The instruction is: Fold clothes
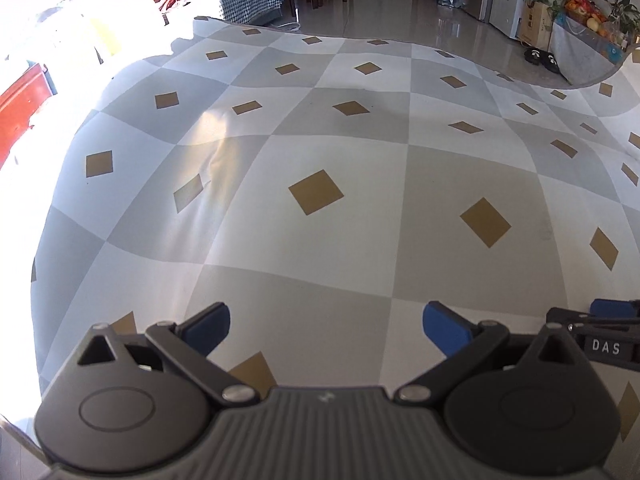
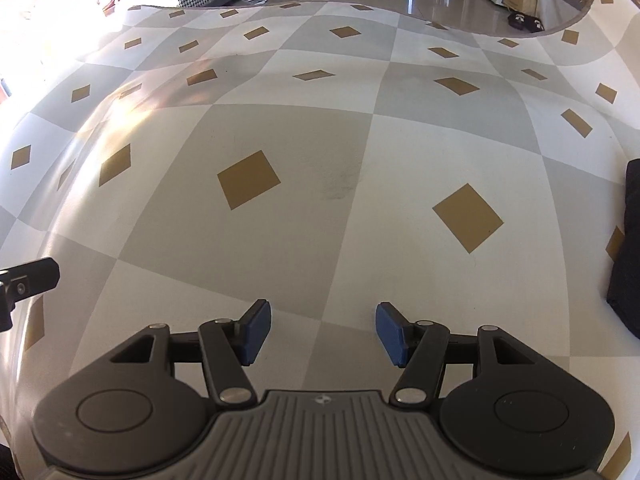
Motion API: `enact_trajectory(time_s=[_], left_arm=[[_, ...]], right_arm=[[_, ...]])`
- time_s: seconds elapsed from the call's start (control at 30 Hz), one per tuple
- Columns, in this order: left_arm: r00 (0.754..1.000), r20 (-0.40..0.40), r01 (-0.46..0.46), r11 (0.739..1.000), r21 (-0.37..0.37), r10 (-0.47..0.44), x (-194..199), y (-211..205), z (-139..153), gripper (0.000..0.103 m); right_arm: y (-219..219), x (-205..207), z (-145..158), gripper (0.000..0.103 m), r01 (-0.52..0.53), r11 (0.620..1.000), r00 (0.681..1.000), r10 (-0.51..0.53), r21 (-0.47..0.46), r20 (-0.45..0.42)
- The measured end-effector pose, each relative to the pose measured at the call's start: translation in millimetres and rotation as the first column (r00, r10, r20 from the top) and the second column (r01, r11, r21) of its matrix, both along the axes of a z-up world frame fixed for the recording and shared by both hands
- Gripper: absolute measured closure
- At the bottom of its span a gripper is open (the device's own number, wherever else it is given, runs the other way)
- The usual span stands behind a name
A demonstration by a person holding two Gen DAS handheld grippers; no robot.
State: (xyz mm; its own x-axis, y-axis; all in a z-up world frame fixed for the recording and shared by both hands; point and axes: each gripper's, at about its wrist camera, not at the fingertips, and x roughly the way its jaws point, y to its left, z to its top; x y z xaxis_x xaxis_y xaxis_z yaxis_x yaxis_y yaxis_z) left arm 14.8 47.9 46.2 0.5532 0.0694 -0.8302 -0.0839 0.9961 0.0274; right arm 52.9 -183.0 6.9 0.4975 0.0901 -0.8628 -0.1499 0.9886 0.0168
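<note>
Left hand-held gripper [image 1: 326, 330] fingers apart, empty, right hand-held gripper [image 2: 323, 332] likewise apart, checkered surface [image 2: 280, 128] below, dark garment [image 2: 630, 248] at right edge

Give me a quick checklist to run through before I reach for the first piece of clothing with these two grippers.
1. Left gripper open and empty: ok, pads wide apart.
2. Right gripper open and empty: ok.
3. Folding space free on the checkered cloth: ok, bare ahead of both grippers.
4. Garment located: cannot tell; only a dark fabric item shows at the right edge of the right wrist view, mostly cut off.
5. Grippers apart from each other: ok, side by side, not touching.
6. Cloth lying flat: not ok, a crease rises on the sunlit left side.
</note>
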Motion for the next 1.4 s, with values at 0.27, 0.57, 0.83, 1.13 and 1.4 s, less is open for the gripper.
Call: enact_trajectory(time_s=[0.27, 0.57, 0.83, 1.13, 1.4], left_arm=[[0.999, -0.005, -0.054, 0.998, -0.016, 0.054, 13.1, 2.5, -19.2, 0.000], [0.997, -0.024, -0.075, 0.996, -0.056, 0.074, 26.4, 0.3, -39.1, 0.000], [1.000, -0.031, -0.005, 1.000, -0.023, 0.004, 26.8, -19.3, -49.6, 0.000], [1.000, -0.023, 0.018, 0.999, -0.042, -0.019, 16.3, -19.0, -50.7, 0.000], [1.000, 0.007, 0.016, 0.999, -0.049, -0.016, 8.2, -19.7, -42.6, 0.000]], right_arm=[[-3.3, 18.1, -11.6, 0.039, -0.015, 1.000, 0.988, 0.019, -0.026, 0.152], [-19.1, 38.1, -25.6, 0.032, -0.016, 1.000, 0.951, 0.017, -0.008, 0.307], [-29.2, 58.8, -33.5, 0.016, -0.029, 1.000, 0.934, 0.026, 0.002, 0.357], [-33.7, 70.1, -36.6, 0.004, -0.038, 0.999, 0.936, 0.033, 0.007, 0.351], [-34.4, 69.4, -36.6, 0.003, -0.038, 0.999, 0.936, 0.034, 0.005, 0.350]])
